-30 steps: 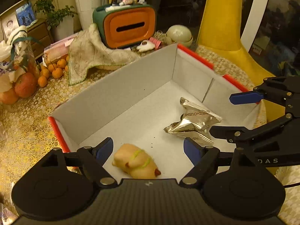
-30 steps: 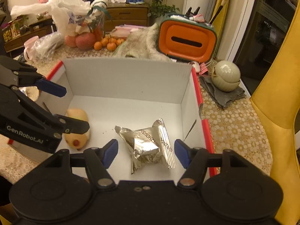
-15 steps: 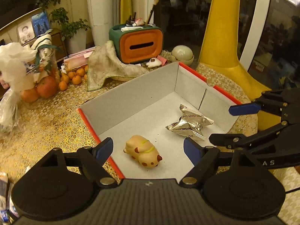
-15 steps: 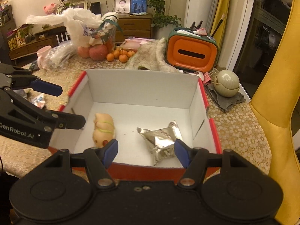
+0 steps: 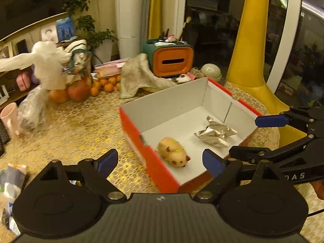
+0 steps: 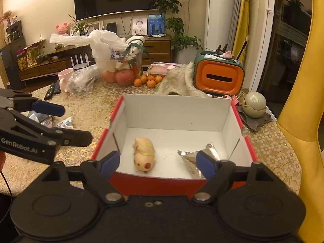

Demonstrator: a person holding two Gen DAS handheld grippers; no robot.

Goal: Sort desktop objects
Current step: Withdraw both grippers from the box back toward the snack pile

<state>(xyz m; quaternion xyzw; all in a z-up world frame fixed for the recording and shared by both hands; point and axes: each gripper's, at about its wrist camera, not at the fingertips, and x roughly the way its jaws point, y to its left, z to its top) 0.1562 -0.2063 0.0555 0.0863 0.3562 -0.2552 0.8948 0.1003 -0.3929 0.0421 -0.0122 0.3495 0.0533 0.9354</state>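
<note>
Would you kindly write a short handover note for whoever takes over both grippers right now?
Left gripper: jaws opening, nothing between them, over the box's near left corner.
Right gripper: jaws opening, empty, at the box's near edge.
Things: toy pig and foil packet lie apart on the floor of the red box.
Done: those two are in the box.
Left: small wrappers lie on the table left of the box; likely next. Fruit, cloth and the orange tissue box sit behind it.
</note>
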